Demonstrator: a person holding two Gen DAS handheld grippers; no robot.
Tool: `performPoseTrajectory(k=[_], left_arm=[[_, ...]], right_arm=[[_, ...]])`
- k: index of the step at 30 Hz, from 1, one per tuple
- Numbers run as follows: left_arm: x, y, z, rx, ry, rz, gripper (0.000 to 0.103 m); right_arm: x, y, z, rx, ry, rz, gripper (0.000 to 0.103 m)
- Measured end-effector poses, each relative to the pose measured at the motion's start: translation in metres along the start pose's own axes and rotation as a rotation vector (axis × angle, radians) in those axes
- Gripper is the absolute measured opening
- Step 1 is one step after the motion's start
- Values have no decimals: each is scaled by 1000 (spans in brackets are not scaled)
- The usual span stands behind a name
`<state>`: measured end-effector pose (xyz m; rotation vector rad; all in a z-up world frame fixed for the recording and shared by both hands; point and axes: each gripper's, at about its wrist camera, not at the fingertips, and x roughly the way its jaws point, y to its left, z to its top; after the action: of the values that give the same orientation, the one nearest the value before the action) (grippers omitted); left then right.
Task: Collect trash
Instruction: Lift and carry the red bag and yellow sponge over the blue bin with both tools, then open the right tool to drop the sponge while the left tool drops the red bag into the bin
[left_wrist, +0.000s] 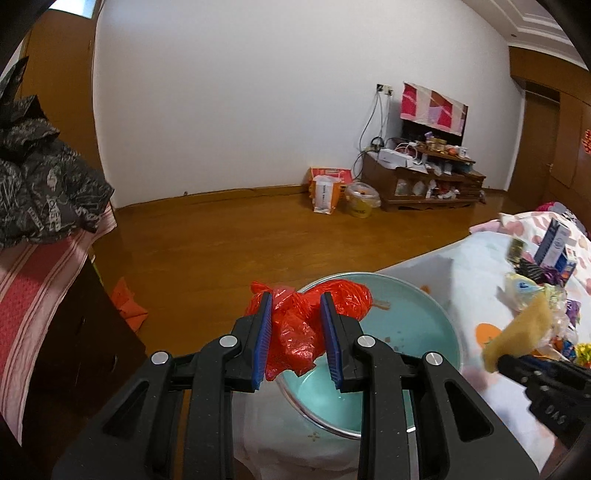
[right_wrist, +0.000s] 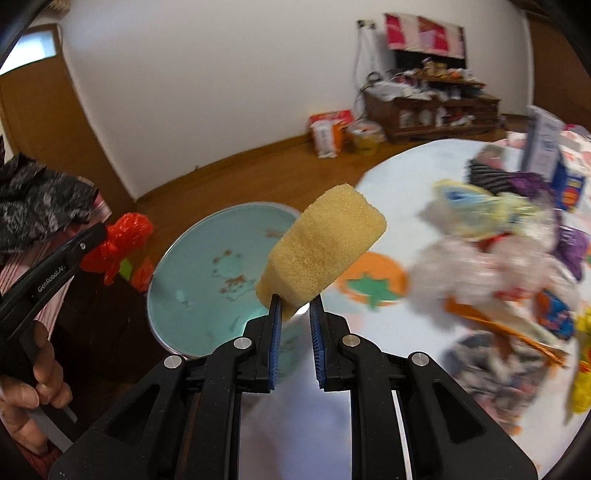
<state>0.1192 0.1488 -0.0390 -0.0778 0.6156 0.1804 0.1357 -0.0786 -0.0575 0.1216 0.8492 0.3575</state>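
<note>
Trash bag, crumpled red plastic (left_wrist: 295, 325), sits clamped in my left claw (left_wrist: 295, 321) over the near rim of a teal basin (left_wrist: 413, 325). My right claw (right_wrist: 295, 317) pinches a yellow sponge (right_wrist: 321, 254) above the desk (right_wrist: 295, 424), beside heaped wrappers (right_wrist: 498, 258).

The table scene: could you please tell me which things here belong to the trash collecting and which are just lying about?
Job:
red bag in left gripper
sponge in right gripper
basin
wrapper pile

Lying about:
jacket
TV stand
floor bags
</note>
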Motion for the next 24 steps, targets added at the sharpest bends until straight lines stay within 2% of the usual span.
performPoseTrajectory(k=[8, 16, 17, 20, 24], left_arm=[[22, 9, -9, -7, 58, 9, 27], [39, 5, -20, 4, 106, 1, 27], [40, 4, -21, 5, 110, -1, 27], [43, 2, -22, 13, 117, -6, 27], [45, -3, -24, 30, 126, -11, 28]], right_arm=[[46, 28, 4, -57, 101, 35, 16], [68, 39, 1, -97, 148, 32, 19], [69, 40, 1, -99, 151, 31, 22], [71, 41, 1, -103, 152, 30, 43], [66, 40, 2, -110, 133, 14, 50]])
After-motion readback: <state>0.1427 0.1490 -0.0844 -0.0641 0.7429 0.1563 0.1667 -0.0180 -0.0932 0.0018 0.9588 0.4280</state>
